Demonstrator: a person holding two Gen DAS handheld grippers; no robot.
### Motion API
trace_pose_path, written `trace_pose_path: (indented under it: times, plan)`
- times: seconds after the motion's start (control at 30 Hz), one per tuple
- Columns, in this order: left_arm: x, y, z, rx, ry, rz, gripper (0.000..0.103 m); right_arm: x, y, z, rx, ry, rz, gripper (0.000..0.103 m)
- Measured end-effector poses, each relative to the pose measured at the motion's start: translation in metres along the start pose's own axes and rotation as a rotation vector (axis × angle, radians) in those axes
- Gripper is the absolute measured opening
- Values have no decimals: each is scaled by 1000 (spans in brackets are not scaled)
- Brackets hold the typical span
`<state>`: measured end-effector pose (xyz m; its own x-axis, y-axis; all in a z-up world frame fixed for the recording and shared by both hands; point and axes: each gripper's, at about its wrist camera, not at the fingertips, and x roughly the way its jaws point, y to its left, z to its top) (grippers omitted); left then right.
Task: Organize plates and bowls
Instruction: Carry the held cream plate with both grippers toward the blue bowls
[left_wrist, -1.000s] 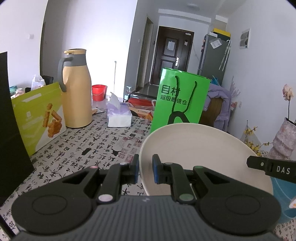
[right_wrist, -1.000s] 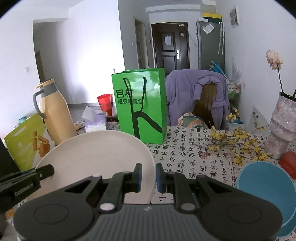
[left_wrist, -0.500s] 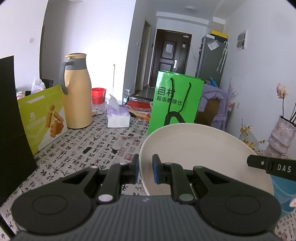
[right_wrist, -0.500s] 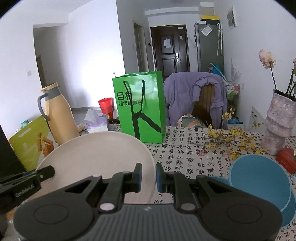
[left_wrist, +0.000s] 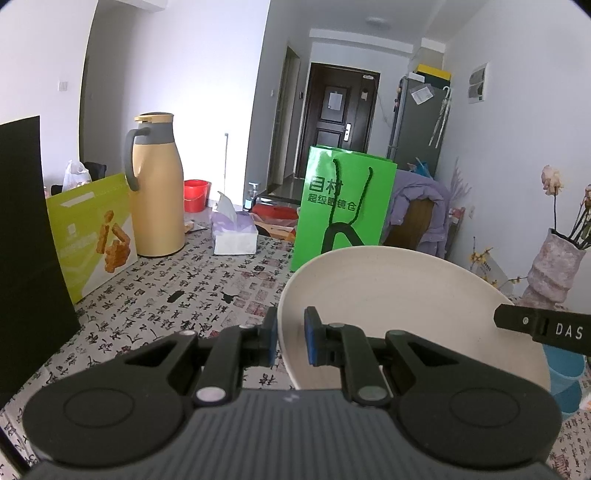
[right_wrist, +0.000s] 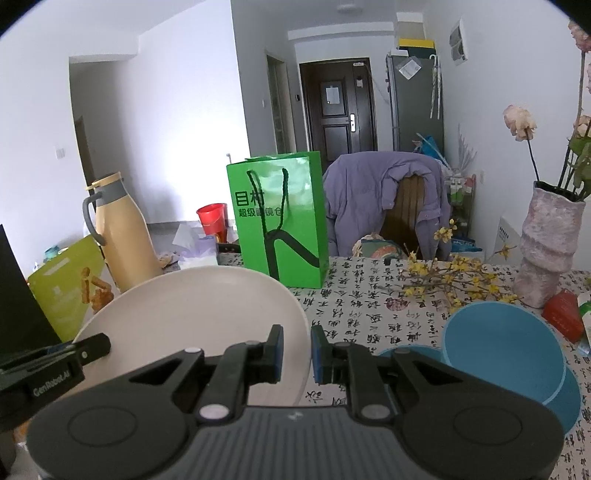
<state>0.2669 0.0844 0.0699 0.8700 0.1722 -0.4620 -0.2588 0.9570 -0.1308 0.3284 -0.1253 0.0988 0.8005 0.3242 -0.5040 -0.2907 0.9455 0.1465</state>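
In the left wrist view, the left hand-held gripper (left_wrist: 290, 341) is clamped on the left rim of a round cream plate (left_wrist: 406, 314), which is held above the counter (left_wrist: 177, 291) in front of the green paper bag (left_wrist: 343, 206), tilted with its far edge raised toward the bag.

In the right wrist view, the right hand-held gripper (right_wrist: 297, 353) pinches the plate's (right_wrist: 192, 314) right rim; the blue bowl (right_wrist: 506, 350) stands right of the green paper bag (right_wrist: 280, 218).
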Motion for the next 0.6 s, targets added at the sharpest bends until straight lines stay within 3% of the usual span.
trace_pose_path:
  times: [0.6]
  plan:
    - [-29, -10, -20, 29, -20, -14, 15, -33, -11, -18, 36, -35, 5, 15]
